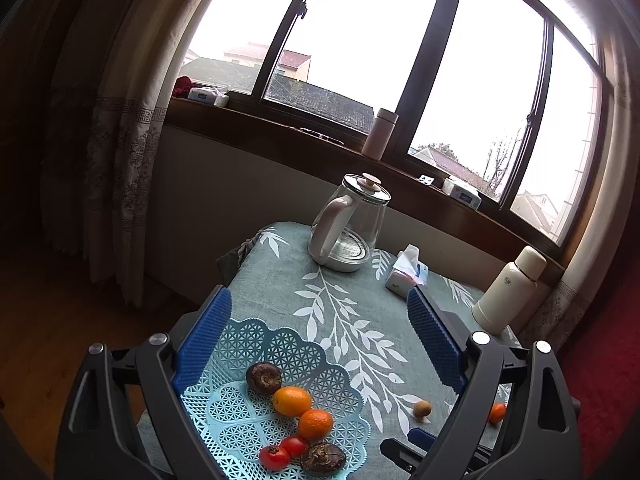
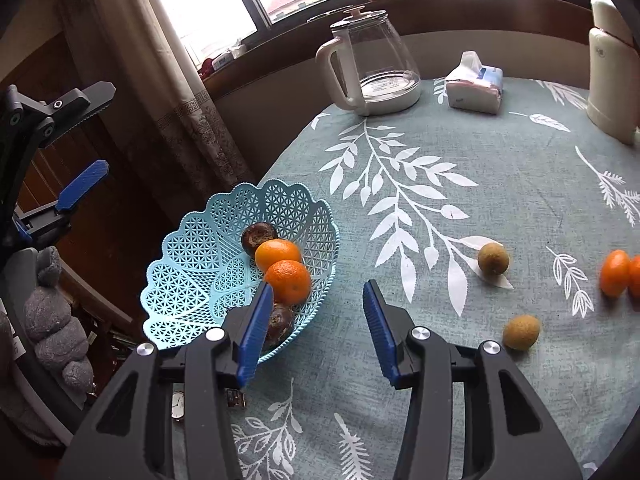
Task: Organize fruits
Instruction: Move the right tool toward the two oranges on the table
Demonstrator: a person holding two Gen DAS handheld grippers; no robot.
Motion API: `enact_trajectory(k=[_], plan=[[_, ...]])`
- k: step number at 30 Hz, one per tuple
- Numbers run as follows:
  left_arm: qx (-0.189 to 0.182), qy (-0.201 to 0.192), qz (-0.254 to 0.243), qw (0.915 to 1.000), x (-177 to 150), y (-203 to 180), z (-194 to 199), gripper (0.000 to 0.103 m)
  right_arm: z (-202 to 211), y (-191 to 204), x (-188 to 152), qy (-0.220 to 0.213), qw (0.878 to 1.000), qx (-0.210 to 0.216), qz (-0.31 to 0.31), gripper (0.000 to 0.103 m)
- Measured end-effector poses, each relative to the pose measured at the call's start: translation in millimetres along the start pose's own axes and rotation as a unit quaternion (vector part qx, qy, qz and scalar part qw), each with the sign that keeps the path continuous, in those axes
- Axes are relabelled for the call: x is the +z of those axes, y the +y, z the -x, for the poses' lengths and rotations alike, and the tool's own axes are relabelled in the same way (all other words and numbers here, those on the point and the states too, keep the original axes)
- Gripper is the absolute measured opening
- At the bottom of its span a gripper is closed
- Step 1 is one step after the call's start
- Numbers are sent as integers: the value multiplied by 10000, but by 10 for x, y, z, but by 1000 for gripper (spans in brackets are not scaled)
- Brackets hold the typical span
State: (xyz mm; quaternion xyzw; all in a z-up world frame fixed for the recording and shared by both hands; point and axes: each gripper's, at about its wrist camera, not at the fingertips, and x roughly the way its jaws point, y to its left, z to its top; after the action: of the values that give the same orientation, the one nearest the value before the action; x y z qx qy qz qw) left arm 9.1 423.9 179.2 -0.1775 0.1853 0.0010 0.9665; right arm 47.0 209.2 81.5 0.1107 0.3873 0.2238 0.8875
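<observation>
A light blue lattice basket sits at the table's left edge. It holds two oranges, two dark brown fruits and two small red tomatoes. My left gripper hangs open above the basket with nothing in it; in the right wrist view the left gripper is at the far left. My right gripper is open and empty, low over the cloth just right of the basket. Loose on the cloth lie two green-brown fruits and small oranges at the right edge.
At the back of the leaf-print tablecloth stand a glass kettle, a tissue pack and a cream thermos. A wristwatch lies near the front edge. Curtain and windowsill lie behind; the floor drops away on the left.
</observation>
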Motion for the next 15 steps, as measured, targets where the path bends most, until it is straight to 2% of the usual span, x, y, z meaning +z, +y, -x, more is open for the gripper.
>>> enact_trajectory(k=[15], plan=[[-73, 81, -152, 9998, -67, -140, -40, 91, 178, -318, -8, -250, 9988, -248, -345, 52]])
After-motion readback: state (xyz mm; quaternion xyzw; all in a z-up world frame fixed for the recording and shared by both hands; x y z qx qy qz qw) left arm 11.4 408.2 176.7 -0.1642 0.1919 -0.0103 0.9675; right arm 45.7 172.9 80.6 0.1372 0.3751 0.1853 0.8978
